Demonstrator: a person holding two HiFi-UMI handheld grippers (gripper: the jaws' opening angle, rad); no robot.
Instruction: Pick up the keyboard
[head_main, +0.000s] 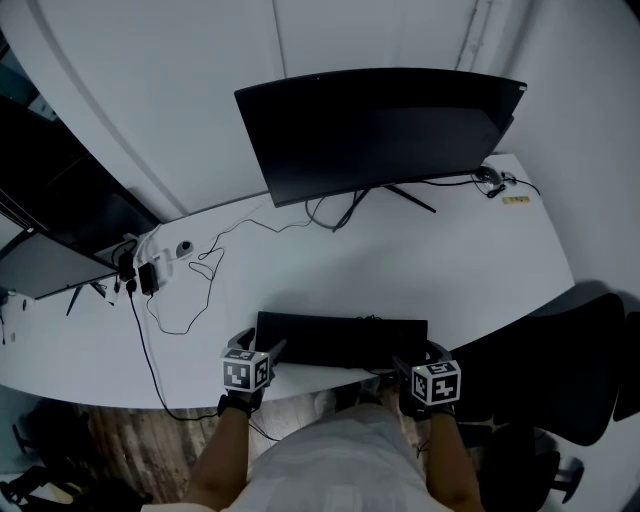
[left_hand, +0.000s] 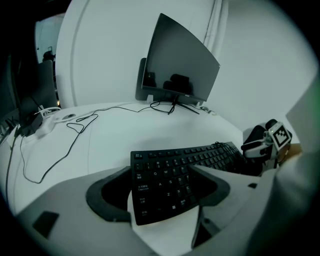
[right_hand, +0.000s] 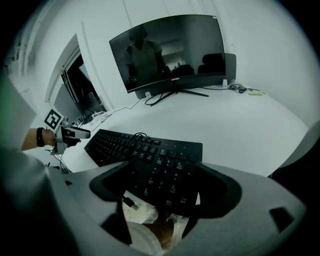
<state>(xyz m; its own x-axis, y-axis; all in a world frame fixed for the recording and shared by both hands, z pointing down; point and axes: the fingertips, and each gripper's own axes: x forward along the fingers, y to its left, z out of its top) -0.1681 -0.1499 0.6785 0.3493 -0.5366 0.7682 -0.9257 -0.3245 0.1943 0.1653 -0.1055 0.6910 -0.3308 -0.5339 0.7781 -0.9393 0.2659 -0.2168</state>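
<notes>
Two ends of a black keyboard (head_main: 340, 340), lying lengthwise along the bench's (head_main: 420, 260) near edge, each sit between open jaws. The left gripper (head_main: 266, 355) takes the left end and the right gripper (head_main: 408, 366) the right. Neither is clamped, and both are equally near.

Left gripper (head_main: 262, 346) and right gripper (head_main: 418, 356) hide the keyboard (head_main: 340, 340) at both ends.
</notes>
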